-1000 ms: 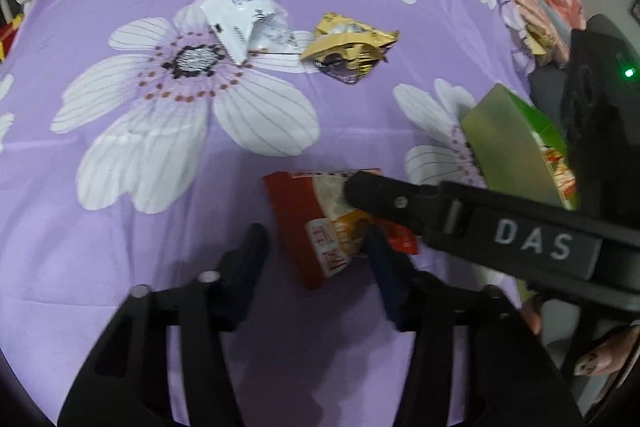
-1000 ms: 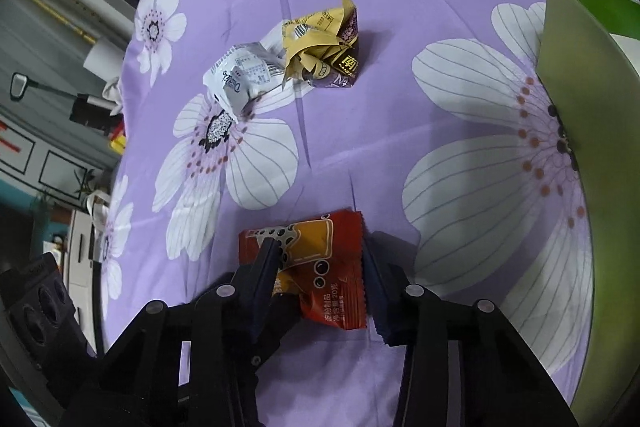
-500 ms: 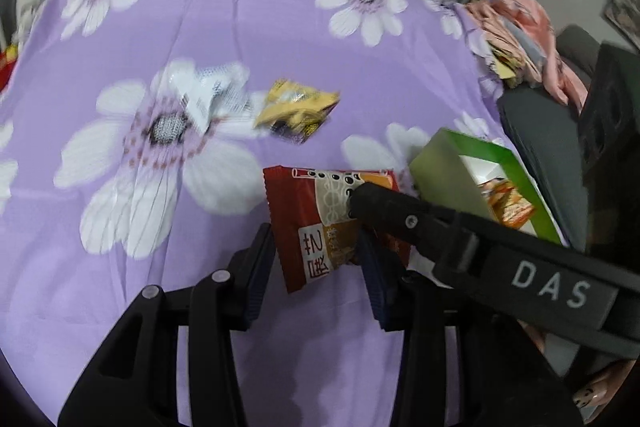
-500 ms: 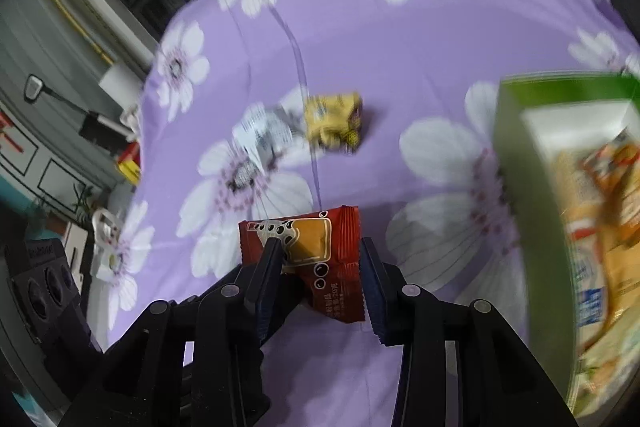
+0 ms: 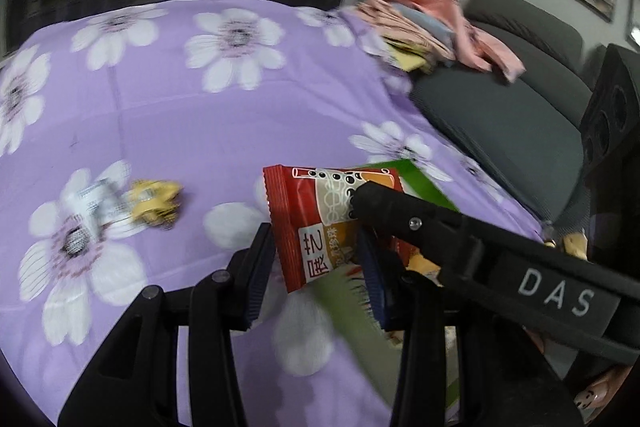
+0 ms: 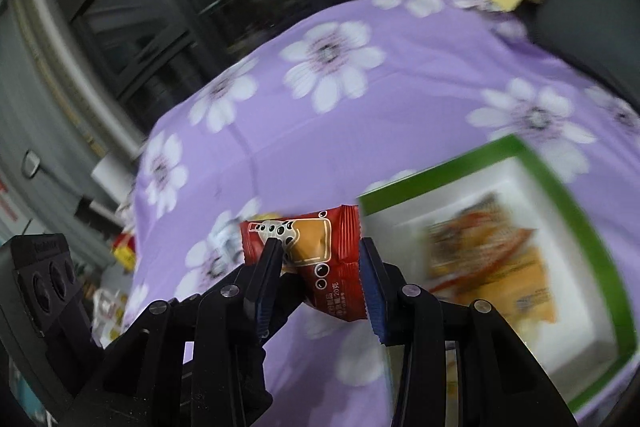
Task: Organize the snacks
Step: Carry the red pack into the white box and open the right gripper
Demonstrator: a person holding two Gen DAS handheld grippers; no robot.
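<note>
Both grippers (image 5: 316, 247) (image 6: 316, 267) grip red packets (image 5: 320, 223) (image 6: 316, 251) (box (image 6: 560, 195) prob. below).

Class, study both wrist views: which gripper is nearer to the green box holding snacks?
Right, as far as the views show. The right gripper, shut on a red packet, sits at the green box's edge. The left gripper, gripping the same packet, sits on its far side.

L claw (image 5: 316, 247) clamped; R claw (image 6: 320, 275) clamped, angled down
</note>
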